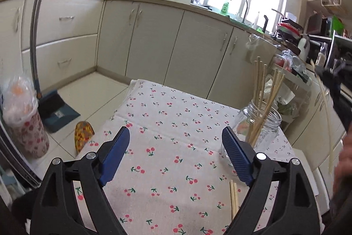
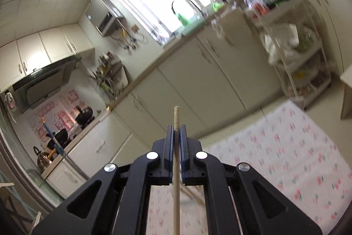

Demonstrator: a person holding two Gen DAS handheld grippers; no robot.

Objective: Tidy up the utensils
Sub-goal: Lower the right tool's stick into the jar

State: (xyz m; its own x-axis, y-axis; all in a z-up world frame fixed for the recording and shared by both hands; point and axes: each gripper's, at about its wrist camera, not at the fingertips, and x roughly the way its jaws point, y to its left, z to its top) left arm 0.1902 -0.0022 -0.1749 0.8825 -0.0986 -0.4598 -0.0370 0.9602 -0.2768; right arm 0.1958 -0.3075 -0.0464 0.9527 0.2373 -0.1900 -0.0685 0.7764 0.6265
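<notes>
A clear glass jar [image 1: 261, 131] stands on the cherry-print tablecloth [image 1: 171, 124] at the right and holds several wooden chopsticks [image 1: 264, 94]. Two loose chopsticks [image 1: 233, 199] lie on the cloth near my left gripper's right finger. My left gripper [image 1: 176, 136] is open and empty, just left of the jar. My right gripper [image 2: 176, 128] is shut on one chopstick [image 2: 176, 169], held up in the air; its tip sticks out past the fingers. That chopstick [image 1: 325, 107] and the right gripper [image 1: 334, 78] show blurred at the right edge of the left wrist view.
Cream kitchen cabinets [image 1: 154, 36] run behind the table, with a sink and tap [image 1: 241, 3] under the window. A dustpan [image 1: 57, 109], a floral bin [image 1: 24, 120] and a patterned slipper [image 1: 82, 136] are on the floor at left. A cluttered wire shelf [image 2: 297, 43] stands at right.
</notes>
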